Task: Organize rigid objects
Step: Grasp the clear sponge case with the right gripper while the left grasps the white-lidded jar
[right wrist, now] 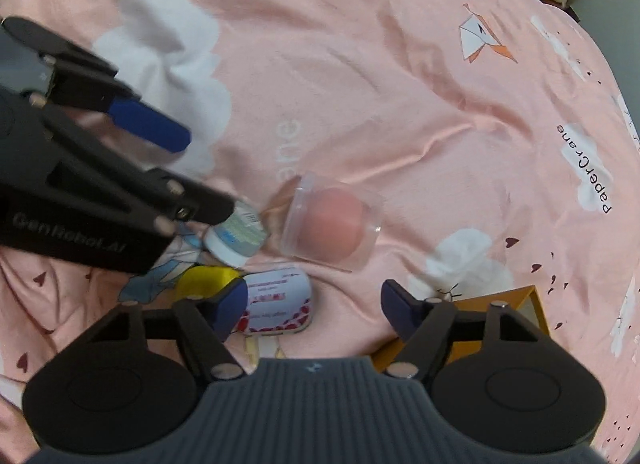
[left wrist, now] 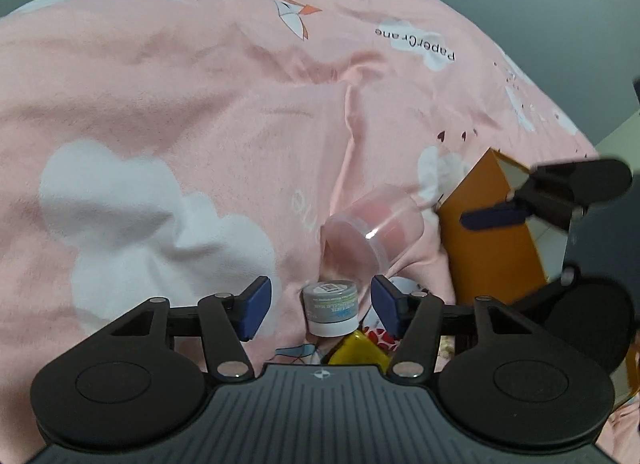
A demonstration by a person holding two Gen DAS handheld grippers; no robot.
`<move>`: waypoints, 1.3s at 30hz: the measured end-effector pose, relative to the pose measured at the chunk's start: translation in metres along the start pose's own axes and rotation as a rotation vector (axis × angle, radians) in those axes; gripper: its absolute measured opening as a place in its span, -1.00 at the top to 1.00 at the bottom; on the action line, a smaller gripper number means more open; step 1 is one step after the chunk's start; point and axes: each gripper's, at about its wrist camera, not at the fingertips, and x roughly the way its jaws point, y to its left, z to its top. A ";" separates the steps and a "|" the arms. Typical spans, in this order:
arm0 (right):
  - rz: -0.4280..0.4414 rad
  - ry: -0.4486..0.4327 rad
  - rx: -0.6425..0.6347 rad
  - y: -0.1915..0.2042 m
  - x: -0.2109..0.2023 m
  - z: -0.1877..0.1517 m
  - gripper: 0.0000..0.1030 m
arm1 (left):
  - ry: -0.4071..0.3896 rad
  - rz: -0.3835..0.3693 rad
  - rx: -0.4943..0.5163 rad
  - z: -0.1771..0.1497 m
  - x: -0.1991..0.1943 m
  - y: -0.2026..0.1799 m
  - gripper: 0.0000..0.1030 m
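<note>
Surface: pink bedspread (left wrist: 200, 104).
Left gripper (left wrist: 320, 304): jaws spread, empty, over jar (left wrist: 330, 312).
Right gripper (right wrist: 314, 304): jaws spread, empty.
Clear case (right wrist: 332, 224): beyond jar.
Tin (right wrist: 280, 300): beside yellow item (right wrist: 204, 280).
Box (left wrist: 492, 240): right edge.

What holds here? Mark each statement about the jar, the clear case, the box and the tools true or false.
1. Both tools, left and right, are open and hold nothing. True.
2. The clear case holds a blue sponge. False: it is pink.
3. The small jar lies between the left tool's fingers. True.
4. The orange box stands left of the jar. False: it is to the right.
</note>
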 end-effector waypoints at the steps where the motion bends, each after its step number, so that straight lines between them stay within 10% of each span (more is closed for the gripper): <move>1: -0.001 0.000 0.006 -0.004 0.001 0.002 -0.42 | 0.007 0.007 0.006 0.001 0.002 0.000 -0.13; 9: 0.038 -0.045 0.055 -0.011 0.013 0.020 -0.67 | 0.001 0.040 -0.061 0.005 0.001 0.013 -0.12; 14: 0.038 -0.035 0.073 -0.015 0.029 0.030 -0.54 | -0.005 0.056 -0.078 0.009 0.000 0.018 -0.12; 16: 0.050 -0.026 0.084 -0.016 0.035 0.032 -0.16 | 0.007 0.044 -0.088 0.010 0.003 0.019 -0.12; 39: 0.056 -0.071 0.197 -0.045 0.006 -0.016 -0.15 | 0.050 0.049 0.006 -0.019 0.054 -0.015 -0.08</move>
